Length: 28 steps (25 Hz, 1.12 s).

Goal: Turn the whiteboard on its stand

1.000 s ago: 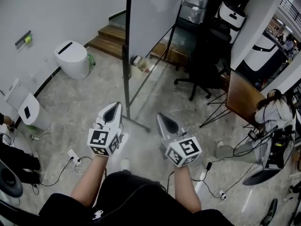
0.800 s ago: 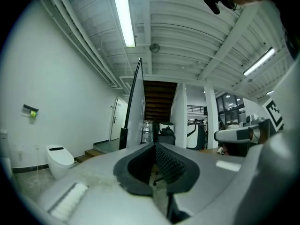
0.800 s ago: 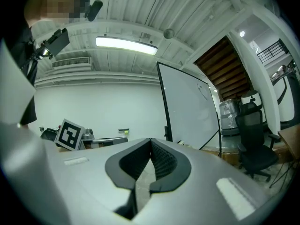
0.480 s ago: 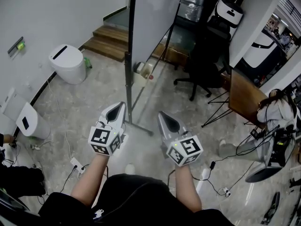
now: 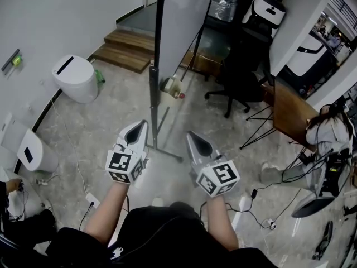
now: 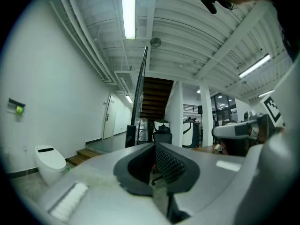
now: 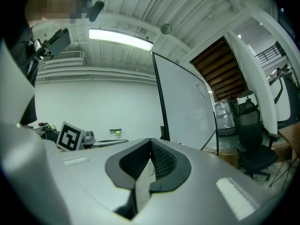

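The whiteboard (image 5: 181, 21) stands on its dark metal stand (image 5: 154, 88) straight ahead, seen almost edge-on in the head view. In the right gripper view its white face (image 7: 185, 111) fills the middle right; in the left gripper view only its thin dark edge (image 6: 139, 93) shows. My left gripper (image 5: 136, 130) is shut and empty, held just short of the stand's foot. My right gripper (image 5: 193, 139) is beside it, also shut with nothing between its jaws. Neither touches the board.
A white bin (image 5: 74, 78) sits left by the wall, wooden steps (image 5: 127, 50) behind it. A black office chair (image 5: 240, 77) and a wooden desk (image 5: 287, 113) stand right of the board. Cables and power strips (image 5: 89, 201) trail over the floor. A seated person (image 5: 329, 133) is at the right edge.
The view has shifted forward toward the whiteboard stand; the stand's foot and floor items have slid down and left in the head view. Both grippers keep the same pose and stay shut.
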Motion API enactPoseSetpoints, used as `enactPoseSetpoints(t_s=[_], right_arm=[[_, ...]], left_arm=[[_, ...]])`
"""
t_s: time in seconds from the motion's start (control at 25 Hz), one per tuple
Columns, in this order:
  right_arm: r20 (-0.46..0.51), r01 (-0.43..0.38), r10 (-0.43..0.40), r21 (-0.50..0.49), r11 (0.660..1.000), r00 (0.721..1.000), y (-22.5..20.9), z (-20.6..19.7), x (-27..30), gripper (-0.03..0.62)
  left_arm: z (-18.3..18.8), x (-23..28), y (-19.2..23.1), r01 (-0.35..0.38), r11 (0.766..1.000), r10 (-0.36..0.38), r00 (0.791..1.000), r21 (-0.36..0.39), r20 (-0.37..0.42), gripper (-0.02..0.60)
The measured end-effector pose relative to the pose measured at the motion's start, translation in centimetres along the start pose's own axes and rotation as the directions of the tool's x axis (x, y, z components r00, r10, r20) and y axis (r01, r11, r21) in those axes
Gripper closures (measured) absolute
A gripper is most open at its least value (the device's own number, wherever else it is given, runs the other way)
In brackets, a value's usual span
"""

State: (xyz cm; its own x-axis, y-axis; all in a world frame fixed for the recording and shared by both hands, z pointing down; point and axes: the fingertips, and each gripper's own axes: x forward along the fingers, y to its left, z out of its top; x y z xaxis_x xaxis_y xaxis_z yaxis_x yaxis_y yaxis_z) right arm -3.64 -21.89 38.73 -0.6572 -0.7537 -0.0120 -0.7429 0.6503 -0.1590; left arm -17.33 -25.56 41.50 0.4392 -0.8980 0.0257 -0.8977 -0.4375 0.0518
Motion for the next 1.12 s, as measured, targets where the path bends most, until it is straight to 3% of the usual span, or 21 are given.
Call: enactPoseSetpoints(t_s=[0.44,0.88,1.12], right_arm=[[0.015,-0.011,0.011,0.005,1.000,1.000,-2.0,0.6,2.5,0.585],[0.016,-0.046,0.046,-0.014,0.999,0.999,-4.5,2.1,4.3,0.585],[0.002,-0.052,0.052,-0.006,0.999,0.999,-5.5,1.4,4.6,0.585]], left_arm=[[0.7,2.9,1.6,-0.032,0.999,0.032,0.999,-0.002,0.006,0.578],[1.3,7.1,3.3,-0.080,0.996,0.080,0.997,0.050,-0.001,0.578],[0.3,9.0,4.2,-0.113,0.991,0.115,0.993,0.065,-0.021,0.539]])
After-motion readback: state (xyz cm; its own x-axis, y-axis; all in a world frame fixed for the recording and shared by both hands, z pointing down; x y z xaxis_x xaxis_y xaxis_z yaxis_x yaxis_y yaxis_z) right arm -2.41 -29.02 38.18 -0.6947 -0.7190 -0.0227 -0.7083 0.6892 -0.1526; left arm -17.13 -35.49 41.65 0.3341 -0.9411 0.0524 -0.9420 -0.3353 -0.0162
